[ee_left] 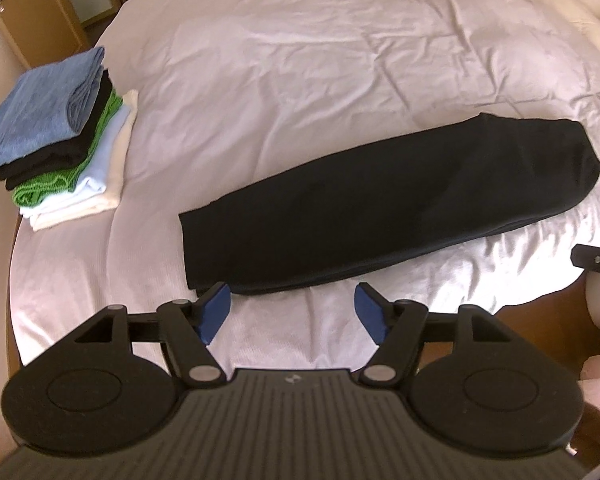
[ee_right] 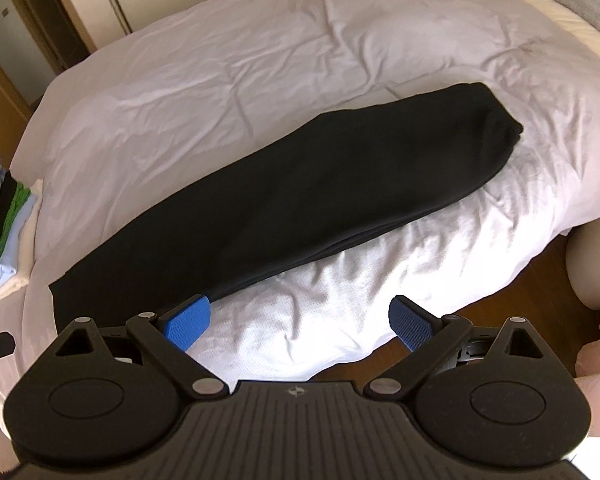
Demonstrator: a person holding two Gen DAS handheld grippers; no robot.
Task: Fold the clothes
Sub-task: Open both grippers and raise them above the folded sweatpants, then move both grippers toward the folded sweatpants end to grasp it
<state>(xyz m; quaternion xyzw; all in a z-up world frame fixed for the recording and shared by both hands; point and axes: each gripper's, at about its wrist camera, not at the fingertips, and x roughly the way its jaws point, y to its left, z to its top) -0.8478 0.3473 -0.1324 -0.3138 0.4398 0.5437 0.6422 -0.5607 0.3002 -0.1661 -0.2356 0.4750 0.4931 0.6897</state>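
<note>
A white duvet [ee_left: 300, 60] covers the bed. A long black garment [ee_left: 380, 204], folded lengthwise, lies diagonally across its near half. At the left edge sits a stack of folded clothes [ee_left: 60, 136]. The left gripper [ee_left: 291, 312] hangs spread and empty just before the garment's near edge; the right gripper [ee_right: 300, 322], equally spread and empty, hovers by its near end.

The bed [ee_left: 300, 60], under a rumpled white duvet, carries a long black folded garment [ee_left: 380, 208] just ahead of the left claw [ee_left: 290, 314], and a stack of folded clothes [ee_left: 60, 136] far to its left.
</note>
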